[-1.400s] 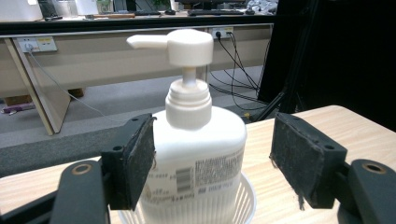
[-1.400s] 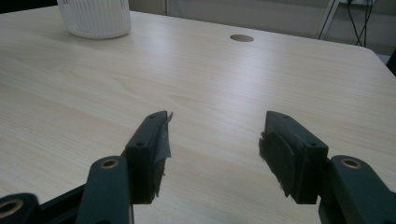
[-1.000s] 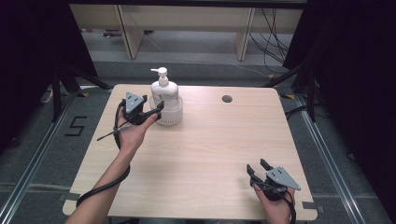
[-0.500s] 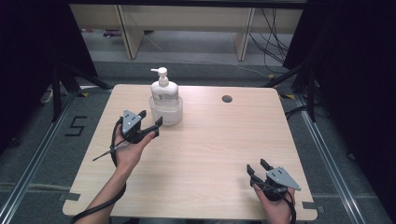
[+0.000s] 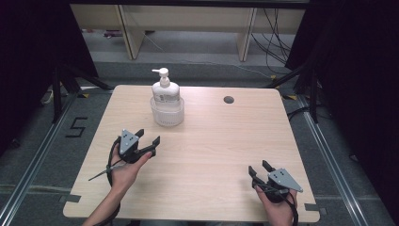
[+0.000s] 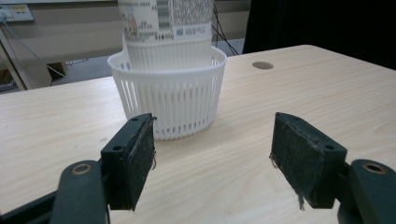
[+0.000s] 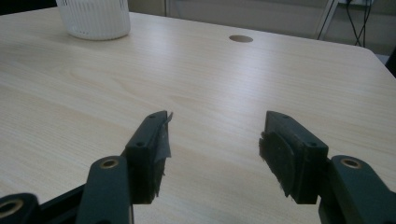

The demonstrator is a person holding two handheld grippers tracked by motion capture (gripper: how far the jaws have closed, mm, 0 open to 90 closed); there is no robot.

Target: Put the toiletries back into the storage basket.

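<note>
A white pump bottle (image 5: 165, 92) stands upright inside a white slotted basket (image 5: 166, 113) at the back left of the wooden table (image 5: 211, 141). My left gripper (image 5: 147, 137) is held over the table's left part, a little in front of the basket, open and empty. In the left gripper view the basket (image 6: 173, 95) and the bottle (image 6: 166, 21) stand just beyond the open gripper (image 6: 212, 163). My right gripper (image 5: 259, 168) rests near the front right edge, open with nothing between its jaws. In the right gripper view this gripper (image 7: 212, 149) points across the bare wood toward the far basket (image 7: 93, 18).
A round cable hole (image 5: 228, 100) sits in the table at the back, right of the basket. Cables (image 5: 277, 42) and wooden furniture legs (image 5: 244, 37) lie on the floor beyond the table. A "5" mark (image 5: 77, 127) is taped on the floor at the left.
My left gripper has drawn back from the basket toward the person and stands open, clear of it. The right gripper has stayed put.
</note>
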